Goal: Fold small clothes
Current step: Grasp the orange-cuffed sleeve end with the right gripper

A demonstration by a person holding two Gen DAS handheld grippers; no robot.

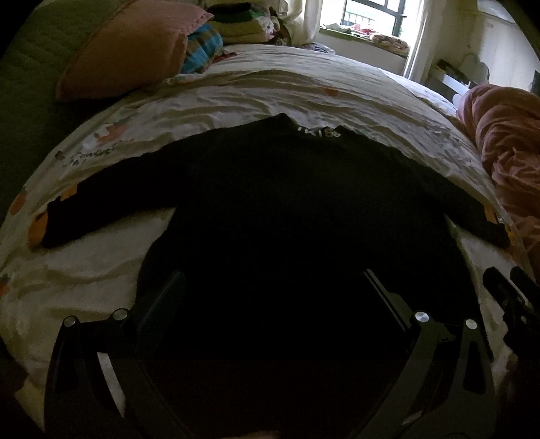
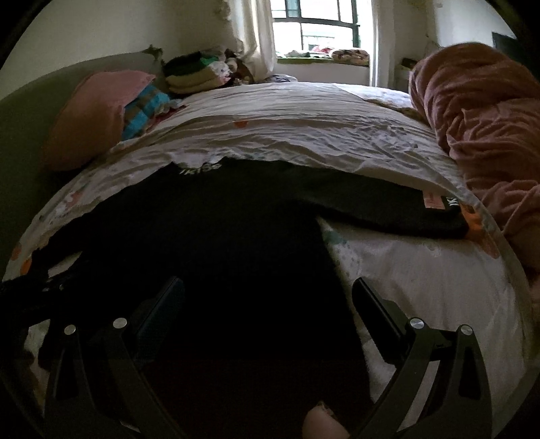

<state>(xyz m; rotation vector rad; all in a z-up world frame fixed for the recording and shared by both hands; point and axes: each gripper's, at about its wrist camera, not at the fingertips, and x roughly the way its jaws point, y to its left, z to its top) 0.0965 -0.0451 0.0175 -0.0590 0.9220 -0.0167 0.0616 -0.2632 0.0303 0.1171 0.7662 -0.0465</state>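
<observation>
Left wrist view: we see the black sweater (image 1: 287, 202) spread flat on the bed sheet (image 1: 236, 98), the left gripper (image 1: 273, 280) spread wide above its hem. Right wrist view: the right gripper (image 2: 270, 290) gapes likewise over the sweater's right edge.

Premises: a bedroom in a private home. Evidence: a bed (image 1: 270, 91) covered with a rumpled printed white sheet, a pink pillow (image 1: 128, 47) against a green padded headboard (image 1: 23, 84), a stack of folded laundry (image 2: 195, 72), a bunched pink blanket (image 2: 489, 128), and a curtained window (image 2: 317, 30) beyond.
</observation>
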